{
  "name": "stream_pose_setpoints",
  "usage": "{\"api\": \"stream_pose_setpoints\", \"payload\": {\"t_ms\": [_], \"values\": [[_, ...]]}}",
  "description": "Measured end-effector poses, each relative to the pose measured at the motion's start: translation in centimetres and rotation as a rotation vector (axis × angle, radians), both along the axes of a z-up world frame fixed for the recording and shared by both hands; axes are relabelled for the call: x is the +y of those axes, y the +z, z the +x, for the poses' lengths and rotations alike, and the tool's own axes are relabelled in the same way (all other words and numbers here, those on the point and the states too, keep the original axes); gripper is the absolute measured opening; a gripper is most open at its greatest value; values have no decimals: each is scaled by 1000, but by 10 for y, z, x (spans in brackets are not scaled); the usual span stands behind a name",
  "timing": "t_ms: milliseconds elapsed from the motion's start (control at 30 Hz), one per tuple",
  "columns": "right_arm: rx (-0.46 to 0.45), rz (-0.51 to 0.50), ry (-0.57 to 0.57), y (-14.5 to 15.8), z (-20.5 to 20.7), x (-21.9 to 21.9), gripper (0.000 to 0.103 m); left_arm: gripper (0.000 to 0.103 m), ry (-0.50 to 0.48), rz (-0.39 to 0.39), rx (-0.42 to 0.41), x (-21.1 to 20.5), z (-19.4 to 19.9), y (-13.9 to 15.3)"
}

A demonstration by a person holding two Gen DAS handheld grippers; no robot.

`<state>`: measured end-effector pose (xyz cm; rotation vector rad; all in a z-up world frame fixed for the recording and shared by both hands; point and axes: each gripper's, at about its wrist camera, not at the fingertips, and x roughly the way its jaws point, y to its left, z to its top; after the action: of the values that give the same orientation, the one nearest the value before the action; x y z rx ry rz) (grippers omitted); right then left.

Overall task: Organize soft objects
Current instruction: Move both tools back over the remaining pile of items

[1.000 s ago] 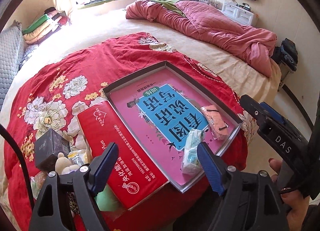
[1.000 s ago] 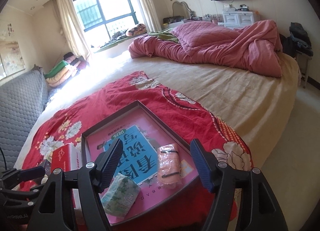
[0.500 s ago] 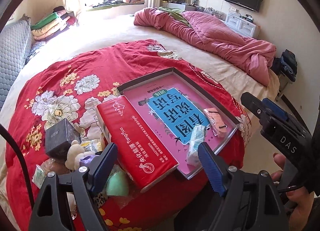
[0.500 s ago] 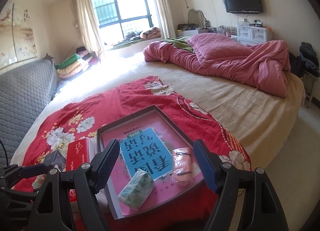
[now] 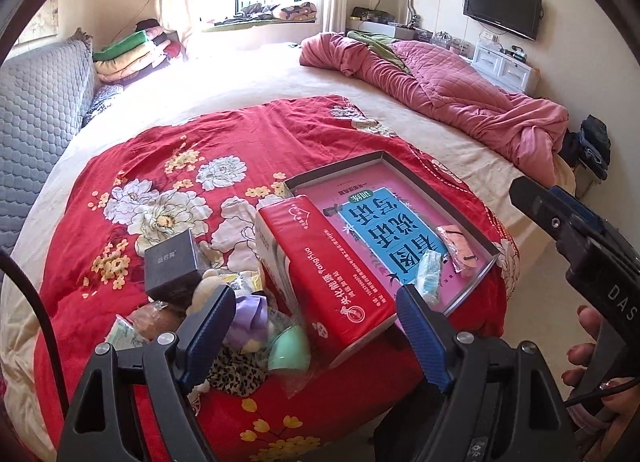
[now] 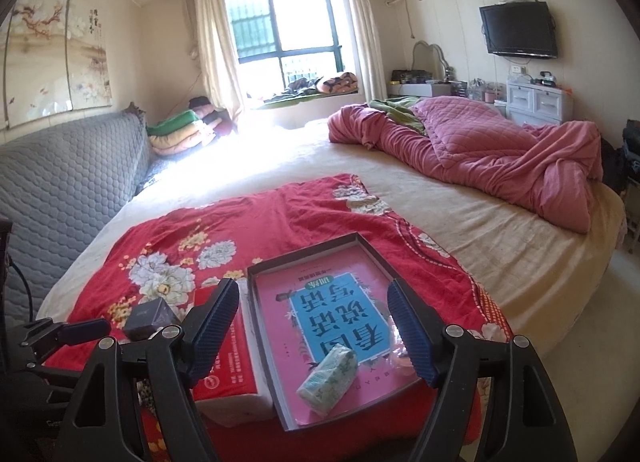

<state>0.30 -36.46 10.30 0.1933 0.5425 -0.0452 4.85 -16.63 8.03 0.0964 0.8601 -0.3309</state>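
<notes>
A shallow grey tray [image 5: 336, 171] lies on the red floral cloth [image 5: 168, 166] and holds a pink-and-blue book. On the book rest a green tissue packet [image 5: 428, 280] [image 6: 328, 382] and a pink packet [image 5: 456, 250]. A red tissue pack [image 5: 332, 274] [image 6: 228, 366] leans on the tray's left edge. Left of it is a heap: a plush toy [image 5: 206, 286], purple cloth [image 5: 252, 314], a green sponge [image 5: 290, 350] and leopard cloth [image 5: 236, 376]. My left gripper [image 5: 312, 298] hangs open above the pack and the heap. My right gripper [image 6: 313, 294] is open above the tray, holding nothing.
A dark box [image 5: 172, 264] stands at the heap's far side. A pink quilt [image 5: 460, 102] is bunched at the bed's far right, and a grey padded headboard [image 5: 36, 122] runs along the left. The bed edge drops to the floor [image 5: 536, 262] right of the tray. A person's hand [image 5: 592, 354] holds the right gripper.
Both grippers have drawn back and risen, so the tray looks smaller. The heap left of the red pack has come into the left wrist view. The right jaws spread slightly wider.
</notes>
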Motion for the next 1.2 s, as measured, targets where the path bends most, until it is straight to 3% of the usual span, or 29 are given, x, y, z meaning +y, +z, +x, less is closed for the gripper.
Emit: {"api": "stream_pose_setpoints", "payload": {"t_ms": [733,1200], "values": [[13,-66,187,1,-2,73,78,82,174,-36,27,110,-21,-8],[52,-71,281,-22,2,102,78,82,288,-61,116,176,-31,-45]]}}
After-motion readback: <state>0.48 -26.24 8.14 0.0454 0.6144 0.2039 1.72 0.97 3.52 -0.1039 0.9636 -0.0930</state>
